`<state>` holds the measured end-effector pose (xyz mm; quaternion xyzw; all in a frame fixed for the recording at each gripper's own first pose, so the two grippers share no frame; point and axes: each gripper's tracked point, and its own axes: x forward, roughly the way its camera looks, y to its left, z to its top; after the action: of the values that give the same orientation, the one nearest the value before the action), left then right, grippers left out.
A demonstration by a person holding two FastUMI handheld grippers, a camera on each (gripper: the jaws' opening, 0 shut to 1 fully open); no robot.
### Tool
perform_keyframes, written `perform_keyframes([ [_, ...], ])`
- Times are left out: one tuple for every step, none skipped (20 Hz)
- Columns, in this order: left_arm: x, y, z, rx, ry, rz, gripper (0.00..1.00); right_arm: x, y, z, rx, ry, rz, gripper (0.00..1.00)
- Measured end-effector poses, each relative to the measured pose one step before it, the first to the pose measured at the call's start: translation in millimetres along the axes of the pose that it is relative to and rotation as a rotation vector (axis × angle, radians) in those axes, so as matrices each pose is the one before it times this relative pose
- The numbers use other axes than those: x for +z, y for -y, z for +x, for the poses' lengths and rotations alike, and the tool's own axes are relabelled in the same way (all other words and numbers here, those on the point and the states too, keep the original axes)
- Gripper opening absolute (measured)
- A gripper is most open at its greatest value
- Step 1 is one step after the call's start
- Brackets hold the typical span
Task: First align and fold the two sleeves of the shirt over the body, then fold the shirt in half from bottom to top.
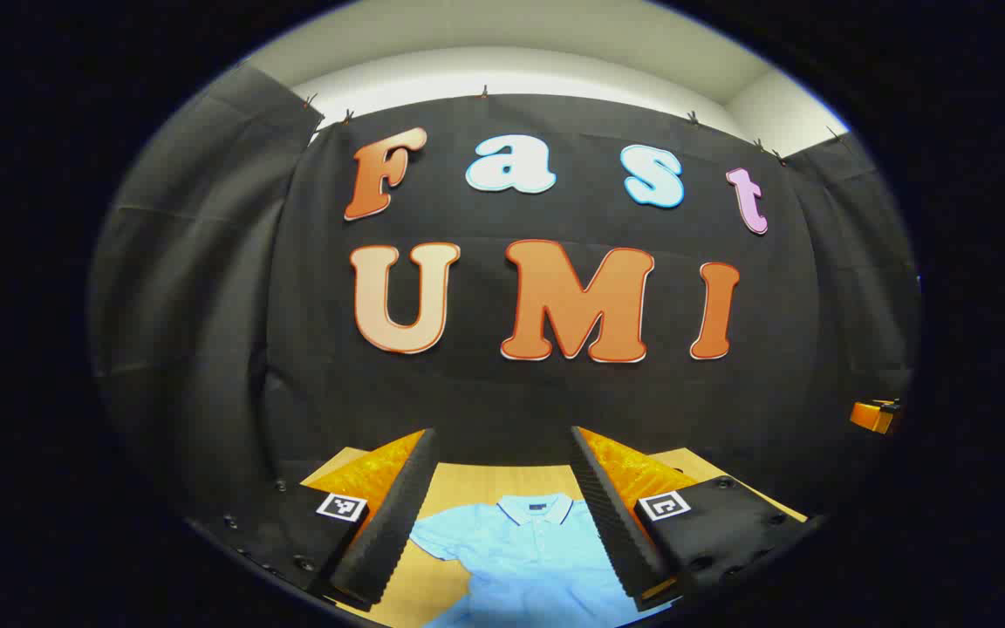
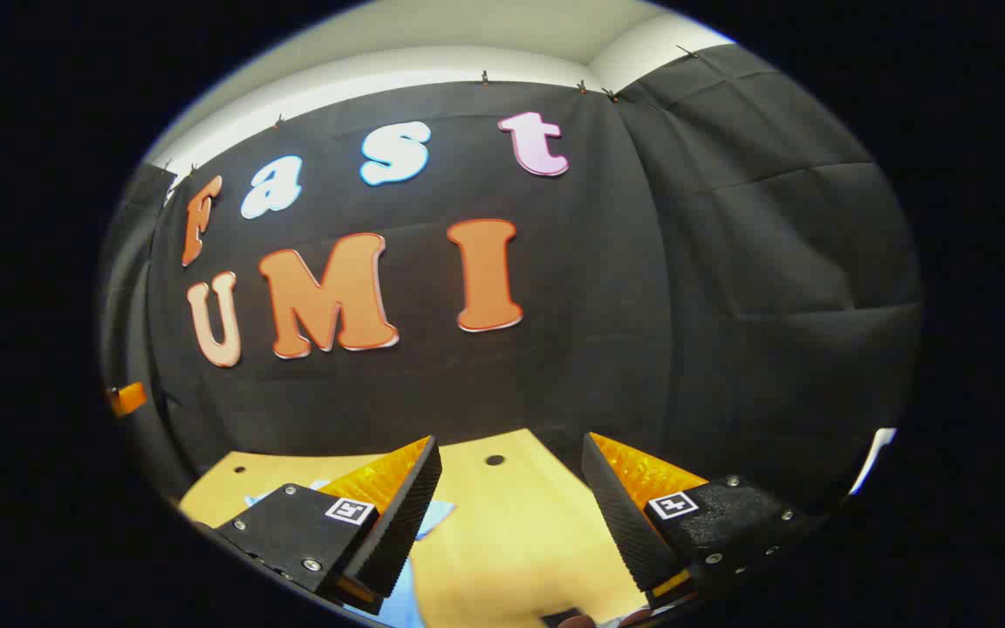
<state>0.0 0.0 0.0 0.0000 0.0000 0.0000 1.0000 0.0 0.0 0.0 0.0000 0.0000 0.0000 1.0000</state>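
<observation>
A light blue polo shirt (image 1: 520, 558) lies flat on the wooden table (image 1: 485, 480), collar toward the back wall, one short sleeve spread out to its left. My left gripper (image 1: 502, 436) hovers above it, open, with the collar showing between its fingers. In the right gripper view, my right gripper (image 2: 511, 445) is open over bare table (image 2: 511, 532); a bit of the blue shirt (image 2: 433, 516) peeks out beside and below its left finger. Neither gripper touches the cloth.
The black cloth wall stands close behind the table. A small dark hole (image 2: 495, 460) marks the tabletop near its far edge. An orange object (image 1: 873, 415) shows far right in the left gripper view, and another orange bit (image 2: 127, 399) far left in the right gripper view.
</observation>
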Motion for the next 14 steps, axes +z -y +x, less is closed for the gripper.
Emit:
perform_keyframes([
  [3.06, -26.4, -2.75, 0.00751, 0.00503, -0.01638, 0.98, -0.47, -24.75, -3.24, 0.01848, -0.00119, 0.0183, 1.0],
  [2.65, -23.05, -1.48, 0.00901, 0.00382, -0.00121, 0.98, -4.12, -22.35, -1.36, 0.01722, -0.00021, 0.00194, 0.98],
  [3.4, -24.38, -3.44, 0.01776, 0.00346, 0.0177, 0.98, -4.22, -18.19, -2.23, 0.00468, -0.01068, -0.01336, 1.0],
  [-0.54, -22.89, -0.85, 0.02591, 0.00385, 0.02957, 0.98, -4.9, -16.33, -2.31, 0.00509, -0.01297, -0.01855, 1.0],
  [2.98, -22.52, -2.41, 0.0259, 0.00724, 0.02454, 0.98, -4.17, -14.83, -1.48, 0.00734, -0.0135, -0.01591, 1.0],
  [1.82, -14.29, -1.17, 0.01999, 0.00589, 0.01434, 0.98, -3.15, -17.54, -2.33, 0.01504, -0.01401, -0.00174, 0.98],
  [0.68, -14.05, 0.23, 0.01775, -0.00555, 0.0098, 0.98, 0.91, -18.0, -1.75, 0.0369, -0.0009, 0.01071, 0.98],
  [-1.42, -8.73, 0.9, 0.00942, -0.00695, 0.01032, 0.98, 1.54, -13.91, -1.78, 0.02317, -0.00166, 0.01044, 0.98],
  [0.71, -8.19, 2.27, 0.00689, 0.00166, 0.00014, 0.98, 1.75, -4.98, -1.04, -0.00584, -0.00593, 0.00667, 0.99],
  [-1.41, -7.03, 2.75, 0.00808, -0.00259, -0.00961, 0.98, 0.74, 0.14, 0.82, -0.0132, 0.00239, -0.00414, 0.98],
  [0.3, -4.47, 3.21, 0.00447, -0.00231, -0.0192, 0.98, 1.74, 0.4, 0.66, -0.02267, 0.00431, -0.00789, 0.98],
  [-2.32, -0.54, 3.48, -0.00108, -0.00503, -0.02347, 0.98, 0.13, -0.27, 1.65, -0.01646, 0.00405, -0.01111, 0.98],
  [-2.21, -0.63, 1.76, -0.00502, -0.00948, -0.02047, 0.98, 0.15, -0.88, 1.31, -0.01024, -0.00109, -0.01029, 1.0],
  [-4.08, 1.97, 3.43, -0.01029, -0.0085, -0.0117, 0.98, -2.44, -1.67, 1.42, -0.00519, -0.00826, -0.00889, 0.98],
])
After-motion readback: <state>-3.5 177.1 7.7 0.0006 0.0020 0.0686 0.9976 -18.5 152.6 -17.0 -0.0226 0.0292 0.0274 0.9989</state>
